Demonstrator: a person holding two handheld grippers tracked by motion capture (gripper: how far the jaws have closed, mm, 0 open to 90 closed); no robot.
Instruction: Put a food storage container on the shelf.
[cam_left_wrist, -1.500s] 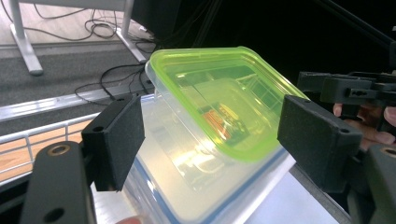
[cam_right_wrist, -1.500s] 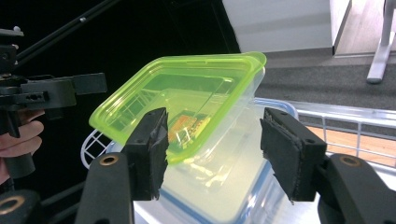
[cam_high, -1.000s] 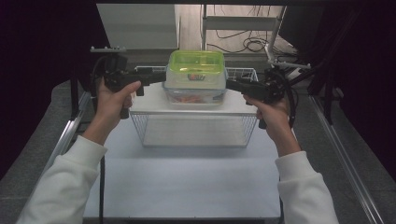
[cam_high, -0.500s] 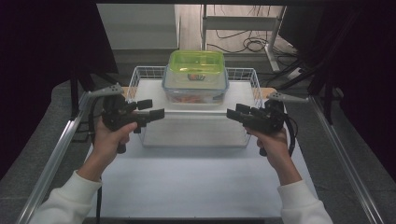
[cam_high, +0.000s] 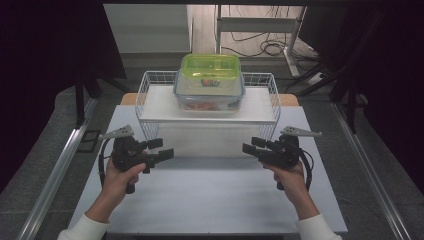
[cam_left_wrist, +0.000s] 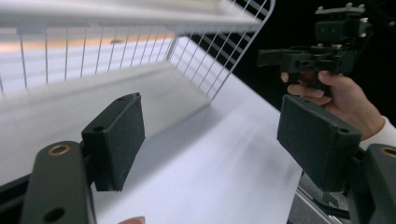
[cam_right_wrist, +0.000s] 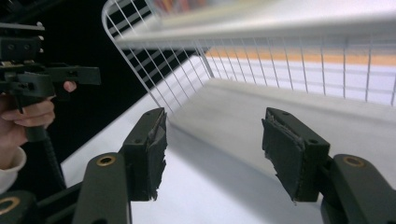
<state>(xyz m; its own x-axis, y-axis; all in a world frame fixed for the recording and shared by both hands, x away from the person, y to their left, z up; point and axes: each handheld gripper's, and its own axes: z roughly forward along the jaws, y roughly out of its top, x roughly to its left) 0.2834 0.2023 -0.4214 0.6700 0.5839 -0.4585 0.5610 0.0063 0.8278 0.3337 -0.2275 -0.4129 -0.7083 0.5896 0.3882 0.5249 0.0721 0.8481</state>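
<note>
White laminate covers the flat table top (cam_high: 210, 200) in front of me, and on it stands a white wire rack with a solid white shelf (cam_high: 155, 107) across its top. On that shelf, toward the back and near the middle, sits a clear rectangular food container with a lime-green lid (cam_high: 210, 75); something red and orange shows through its wall, too blurred to name.

I hold my left gripper (cam_high: 161, 149) low over the table, just in front of the rack's left corner, its black jaws standing wide apart with nothing between them. In the left gripper view the two padded fingers (cam_left_wrist: 116, 140) are spread, with bare table and the rack's wire side (cam_left_wrist: 219, 56) beyond, and my right hand (cam_left_wrist: 343, 95) shows farther off with its tool.

My right gripper (cam_high: 252, 145) mirrors it in front of the rack's right corner, jaws also wide and empty. In the right gripper view the pads (cam_right_wrist: 289, 151) look frayed at their edges, and the space under the shelf (cam_right_wrist: 289, 70) opens ahead. Both tools point inward toward each other, well apart, clear of the rack and of the container above
</note>
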